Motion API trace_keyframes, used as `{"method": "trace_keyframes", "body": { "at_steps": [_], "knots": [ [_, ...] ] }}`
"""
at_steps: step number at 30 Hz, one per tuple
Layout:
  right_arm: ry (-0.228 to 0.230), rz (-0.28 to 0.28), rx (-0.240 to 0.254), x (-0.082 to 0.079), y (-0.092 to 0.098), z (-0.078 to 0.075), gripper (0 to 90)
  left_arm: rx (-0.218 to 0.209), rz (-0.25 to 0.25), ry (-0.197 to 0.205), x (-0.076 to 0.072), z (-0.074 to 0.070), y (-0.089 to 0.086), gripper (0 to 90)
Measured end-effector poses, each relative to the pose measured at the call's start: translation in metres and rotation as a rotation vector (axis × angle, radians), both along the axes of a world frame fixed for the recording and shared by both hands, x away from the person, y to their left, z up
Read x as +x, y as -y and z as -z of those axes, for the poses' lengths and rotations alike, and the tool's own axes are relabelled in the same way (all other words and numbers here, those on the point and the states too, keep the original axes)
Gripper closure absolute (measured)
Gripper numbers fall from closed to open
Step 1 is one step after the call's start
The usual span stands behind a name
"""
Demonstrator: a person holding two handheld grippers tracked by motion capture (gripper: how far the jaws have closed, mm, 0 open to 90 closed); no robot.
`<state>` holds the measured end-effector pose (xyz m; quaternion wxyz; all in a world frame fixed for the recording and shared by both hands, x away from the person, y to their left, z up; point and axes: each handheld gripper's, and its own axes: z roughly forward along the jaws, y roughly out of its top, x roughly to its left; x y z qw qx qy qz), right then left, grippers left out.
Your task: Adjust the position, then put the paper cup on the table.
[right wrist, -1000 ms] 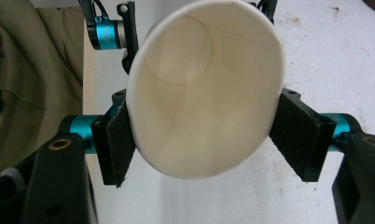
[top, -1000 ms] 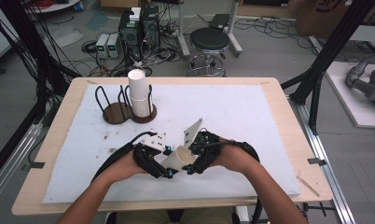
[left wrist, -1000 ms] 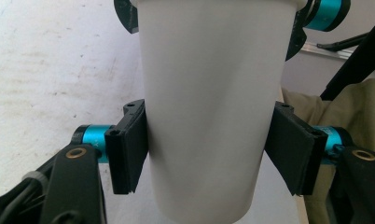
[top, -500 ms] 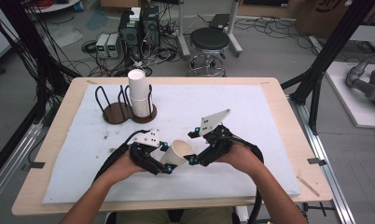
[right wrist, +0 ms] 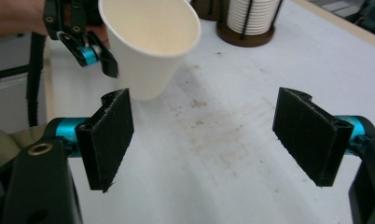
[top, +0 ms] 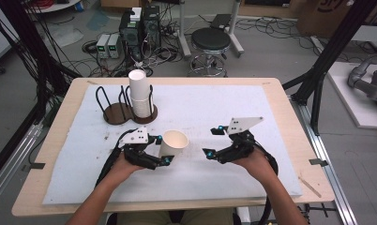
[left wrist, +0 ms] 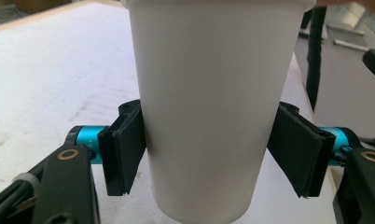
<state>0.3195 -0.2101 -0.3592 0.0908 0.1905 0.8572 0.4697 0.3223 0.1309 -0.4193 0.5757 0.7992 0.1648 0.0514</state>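
A white paper cup (top: pixel 173 142) sits between the pads of my left gripper (top: pixel 164 150), mouth up, low over the white mat. In the left gripper view both black pads press on the cup's wall (left wrist: pixel 213 107) near its base. The jaws have just been opening a little, with the cup still between them. My right gripper (top: pixel 212 140) stands to the cup's right, apart from it. Its jaws have just been opening, and nothing lies between its pads (right wrist: pixel 108 135). The right gripper view looks at the tilted cup (right wrist: pixel 150 44) and the left gripper (right wrist: pixel 90 51) beyond.
A tall stack of white cups (top: pixel 139 96) stands in a wooden wire-loop holder (top: pixel 117 113) at the back left of the white mat (top: pixel 214 108). The wooden table edge (top: pixel 292 126) runs along the right. A stool and cables are on the floor beyond.
The right gripper has let go of the cup, opened, and moved off to the right. The left gripper keeps the cup, which now stands more upright.
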Motion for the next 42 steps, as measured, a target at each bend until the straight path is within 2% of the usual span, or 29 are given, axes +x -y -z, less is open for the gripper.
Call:
{"method": "trace_keyframes", "body": {
  "at_steps": [1,2,4,5,6,7,10,11,13,15,20,26,31,42],
  "knots": [
    [0.012,0.033,0.005,-0.002,0.008,0.003,20.9,-0.016,-0.019,0.013,0.000,0.001,-0.002,30.4],
    [0.012,0.033,0.005,-0.002,0.008,0.003,20.9,-0.016,-0.019,0.013,0.000,0.001,-0.002,30.4],
    [0.016,0.070,0.009,-0.004,0.019,0.010,20.9,-0.039,-0.033,0.019,-0.001,0.002,-0.004,30.3],
    [0.017,0.089,0.009,-0.004,0.023,0.012,20.9,-0.066,-0.033,0.041,-0.001,0.003,-0.007,30.1],
    [0.018,0.101,0.008,-0.005,0.027,0.015,20.9,-0.066,-0.033,0.041,-0.001,0.003,-0.007,30.1],
    [0.024,0.114,0.009,-0.005,0.030,0.017,20.9,-0.092,-0.029,0.060,-0.002,0.003,-0.010,30.1],
    [0.033,0.138,0.018,-0.007,0.036,0.021,20.9,-0.100,-0.042,0.072,-0.002,0.003,-0.012,30.0],
    [0.046,0.169,0.034,-0.009,0.042,0.024,20.9,-0.105,-0.046,0.077,-0.002,0.003,-0.013,30.1],
    [0.060,0.186,0.041,-0.010,0.048,0.028,20.9,-0.128,-0.065,0.075,-0.002,0.005,-0.018,30.1],
    [0.072,0.199,0.040,-0.011,0.050,0.030,20.8,-0.132,-0.073,0.078,-0.002,0.006,-0.020,30.1],
    [0.105,0.269,0.060,-0.015,0.061,0.038,20.3,-0.193,-0.110,0.096,-0.003,0.009,-0.031,30.1],
    [0.104,0.312,0.075,-0.018,0.073,0.039,20.3,-0.212,-0.126,0.116,-0.005,0.008,-0.035,30.1],
    [0.113,0.334,0.064,-0.020,0.082,0.040,20.3,-0.218,-0.132,0.133,-0.006,0.007,-0.037,30.0],
    [0.111,0.348,0.072,-0.020,0.086,0.040,20.3,-0.230,-0.141,0.131,-0.006,0.007,-0.038,29.7]
  ]
}}
